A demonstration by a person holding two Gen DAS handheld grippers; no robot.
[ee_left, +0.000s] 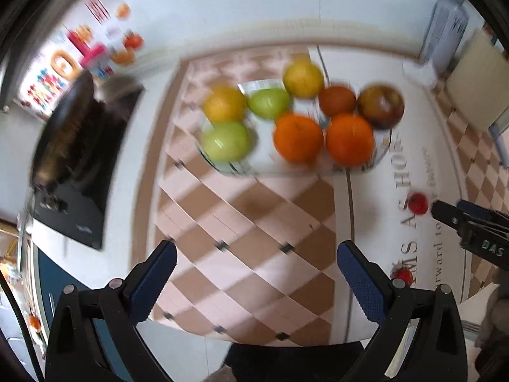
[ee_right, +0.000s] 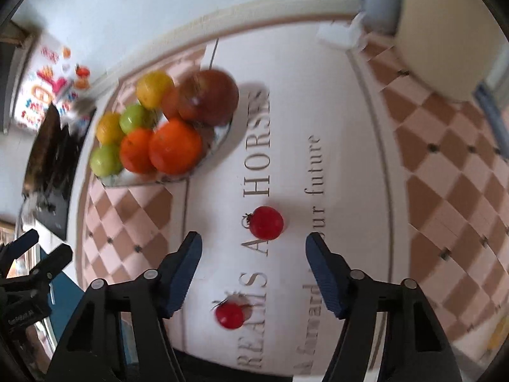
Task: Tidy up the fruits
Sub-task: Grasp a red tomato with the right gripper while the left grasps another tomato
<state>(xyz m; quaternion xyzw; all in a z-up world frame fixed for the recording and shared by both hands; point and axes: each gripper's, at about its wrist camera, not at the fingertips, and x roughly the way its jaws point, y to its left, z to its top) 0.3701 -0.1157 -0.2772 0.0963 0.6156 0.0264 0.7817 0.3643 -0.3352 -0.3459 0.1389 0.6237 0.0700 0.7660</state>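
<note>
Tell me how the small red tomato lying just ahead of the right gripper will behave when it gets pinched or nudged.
The tomato looks round and lies loose on the smooth tablecloth, so a nudge would probably roll it. Its glossy skin suggests it may slip between the pads. It looks small and soft, so a hard squeeze could likely bruise or split it.

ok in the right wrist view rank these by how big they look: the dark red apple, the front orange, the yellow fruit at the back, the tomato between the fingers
1. dark red apple
2. front orange, nearly as big
3. yellow fruit
4. tomato, smallest though nearer the camera
</note>
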